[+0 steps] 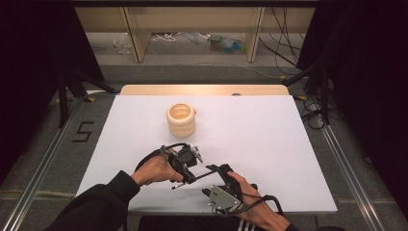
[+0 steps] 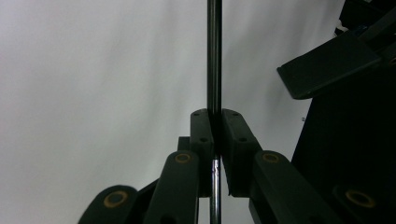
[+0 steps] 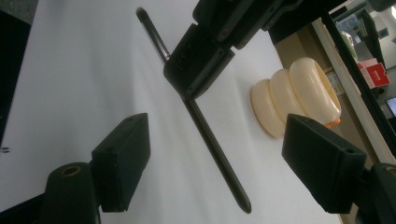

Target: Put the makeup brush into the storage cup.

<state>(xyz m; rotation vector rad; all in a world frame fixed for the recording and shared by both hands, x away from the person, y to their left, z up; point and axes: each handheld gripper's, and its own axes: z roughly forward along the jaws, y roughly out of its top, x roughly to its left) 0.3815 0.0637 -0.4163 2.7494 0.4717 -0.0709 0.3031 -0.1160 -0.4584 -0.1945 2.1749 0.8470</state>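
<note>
A thin black rod (image 1: 206,173) is clamped crosswise in my left gripper (image 1: 191,177), near the front middle of the white table (image 1: 269,144). In the left gripper view the jaws of that gripper (image 2: 214,117) are shut on the rod (image 2: 214,56), which runs straight up between them. My right gripper (image 1: 220,169) sits just right of it, open. In the right gripper view its pads (image 3: 122,161) stand wide apart around the rod (image 3: 215,154), not touching it, with the left gripper (image 3: 201,56) above. A cream ringed holder (image 1: 181,119) stands upright farther back.
The cream holder (image 3: 294,95) has a small orange piece (image 3: 332,122) at its far side. A wooden strip (image 1: 202,89) edges the table's back. Shelving and cables (image 1: 284,38) lie on the floor beyond, and metal rails (image 1: 43,163) run along both sides.
</note>
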